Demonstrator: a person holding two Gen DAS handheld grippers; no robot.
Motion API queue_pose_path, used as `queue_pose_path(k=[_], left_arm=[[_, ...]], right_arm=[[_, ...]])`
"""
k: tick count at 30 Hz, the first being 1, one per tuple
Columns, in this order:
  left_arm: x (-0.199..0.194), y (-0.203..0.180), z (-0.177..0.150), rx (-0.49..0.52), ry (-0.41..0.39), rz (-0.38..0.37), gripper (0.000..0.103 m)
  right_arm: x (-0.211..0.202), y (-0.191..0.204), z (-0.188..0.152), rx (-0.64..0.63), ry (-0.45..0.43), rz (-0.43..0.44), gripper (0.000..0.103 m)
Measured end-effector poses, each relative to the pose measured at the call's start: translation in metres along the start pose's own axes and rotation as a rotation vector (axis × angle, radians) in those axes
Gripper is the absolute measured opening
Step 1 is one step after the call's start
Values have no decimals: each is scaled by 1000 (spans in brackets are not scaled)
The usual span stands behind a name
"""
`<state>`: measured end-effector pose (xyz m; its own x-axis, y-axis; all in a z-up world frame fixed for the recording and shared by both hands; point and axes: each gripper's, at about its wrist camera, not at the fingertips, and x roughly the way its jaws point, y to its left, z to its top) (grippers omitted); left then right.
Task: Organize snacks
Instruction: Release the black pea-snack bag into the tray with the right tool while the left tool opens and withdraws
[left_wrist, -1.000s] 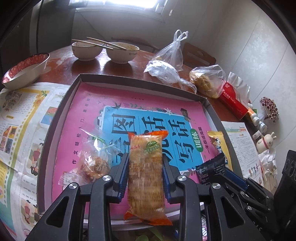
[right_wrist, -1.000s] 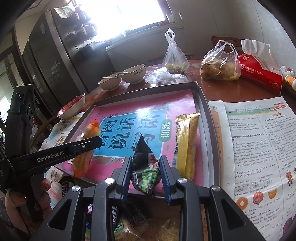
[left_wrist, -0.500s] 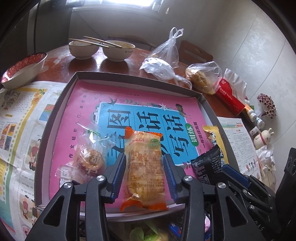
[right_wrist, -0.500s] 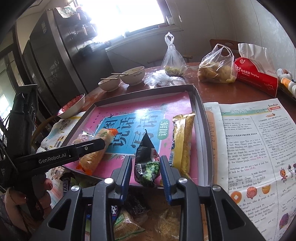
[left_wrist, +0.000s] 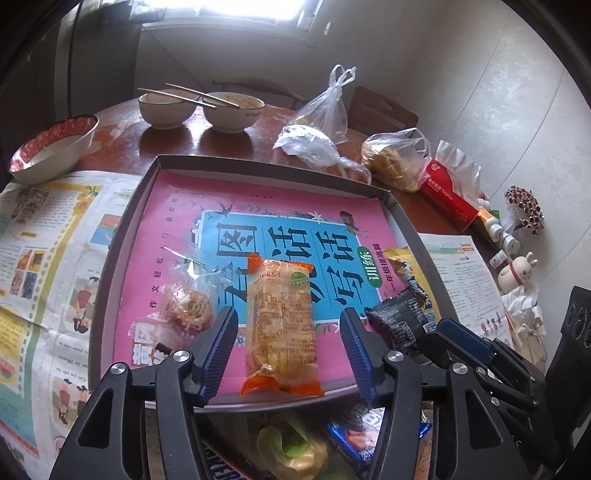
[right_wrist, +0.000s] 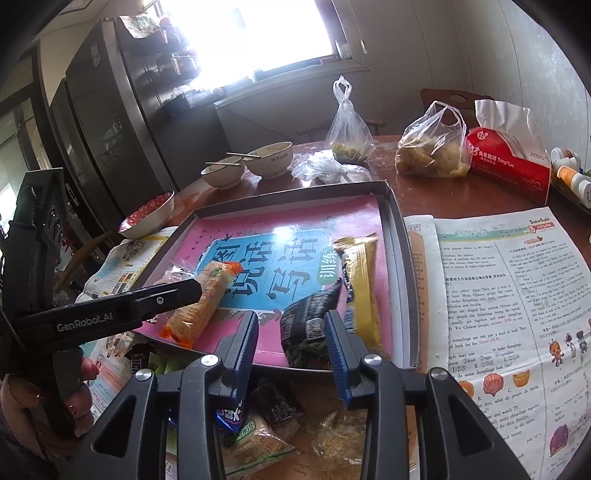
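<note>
Left gripper (left_wrist: 288, 347): my jaws are opening; the orange-ended cracker packet (left_wrist: 281, 325) lies between the blue pads with a gap on each side, released.
Cracker packet: flat on the pink-and-blue book cover (left_wrist: 258, 236) inside the shallow grey cardboard tray (left_wrist: 122, 236), lengthways toward 12 o'clock, its near end at the tray's front edge.
Right gripper (right_wrist: 291, 343): my jaws are opening; the black packet of green peas (right_wrist: 306, 328) sits between the pads, leaning against the right one, clear of the left. I read it as let go.
Pea packet: at the tray's near edge, with the gold foil snack bar (right_wrist: 360, 288) just beside it at 2 o'clock.
Clear-wrapped round biscuit (left_wrist: 188, 306): in the tray at 9 o'clock of the cracker packet, close by.
Loose snack packets (right_wrist: 258, 424): heaped on the table in front of the tray, under my right gripper.
Bowls with chopsticks (left_wrist: 201, 110): at 12 o'clock, well beyond the tray.
</note>
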<state>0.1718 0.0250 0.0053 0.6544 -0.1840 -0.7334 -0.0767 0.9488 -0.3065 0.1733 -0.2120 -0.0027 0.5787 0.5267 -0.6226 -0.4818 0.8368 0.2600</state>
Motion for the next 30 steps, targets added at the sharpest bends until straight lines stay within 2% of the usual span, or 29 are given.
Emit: queue_pose_path(k=[14, 20, 30], left_arm=[[-22, -1, -4, 25, -39, 10, 74], [-30, 0, -5, 23, -49, -1, 76], [-48, 11, -7, 0, -70, -5, 76]], right_arm=[[-20, -5, 5, 10, -54, -9, 50], [-28, -6, 7, 9, -77, -10, 56], [-41, -4, 10, -3, -110, -5, 60]])
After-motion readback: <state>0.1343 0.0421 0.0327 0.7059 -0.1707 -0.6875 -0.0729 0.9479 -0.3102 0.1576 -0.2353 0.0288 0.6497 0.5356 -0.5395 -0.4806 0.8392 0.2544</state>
